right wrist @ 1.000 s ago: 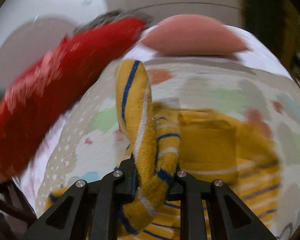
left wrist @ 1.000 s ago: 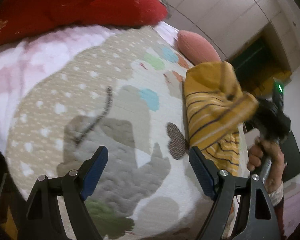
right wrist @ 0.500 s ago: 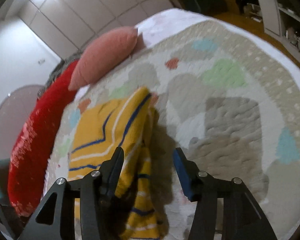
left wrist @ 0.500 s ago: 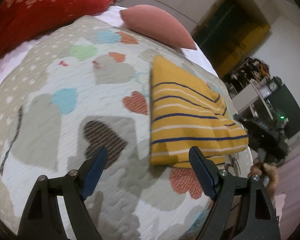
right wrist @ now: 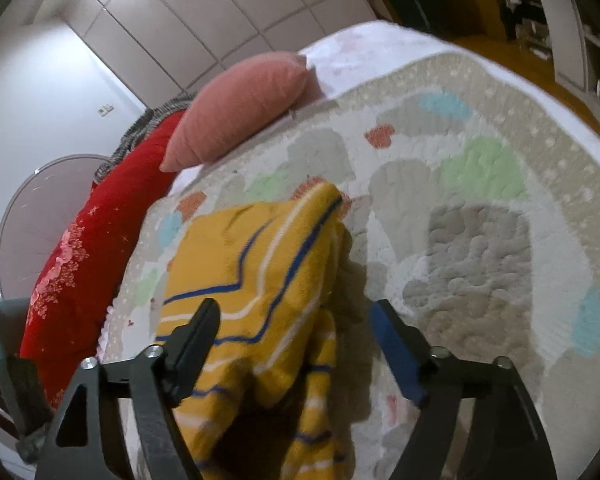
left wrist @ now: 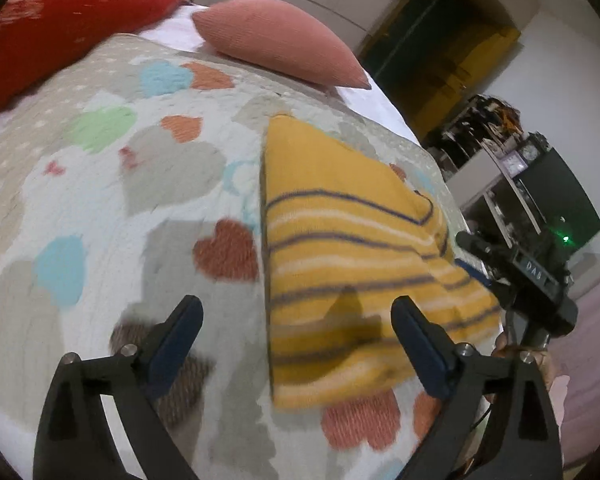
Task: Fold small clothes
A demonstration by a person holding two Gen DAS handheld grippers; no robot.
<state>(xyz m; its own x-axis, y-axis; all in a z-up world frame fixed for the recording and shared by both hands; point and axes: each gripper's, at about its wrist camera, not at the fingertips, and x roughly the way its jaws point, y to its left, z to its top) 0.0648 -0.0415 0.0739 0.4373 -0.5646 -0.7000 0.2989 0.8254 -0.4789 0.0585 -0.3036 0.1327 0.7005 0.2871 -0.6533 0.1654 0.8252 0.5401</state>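
Bed quilt [left wrist: 100, 208] with heart patches carries folded yellow striped garment [left wrist: 340, 240], below pink pillow [left wrist: 276, 40]. Your left tool [left wrist: 296, 340] opening, nothing gripped. Your right tool [right wrist: 296, 344] opening over garment edge, pads clear of cloth.

Heart-patterned quilt [left wrist: 148, 200] is covering the bed. Pink pillow [left wrist: 280, 40] is lying at its far edge, red blanket [left wrist: 60, 12] sitting beside it. White panelled wardrobe [right wrist: 204, 20] is standing behind. Cluttered shelving [left wrist: 496, 152] is showing beyond.
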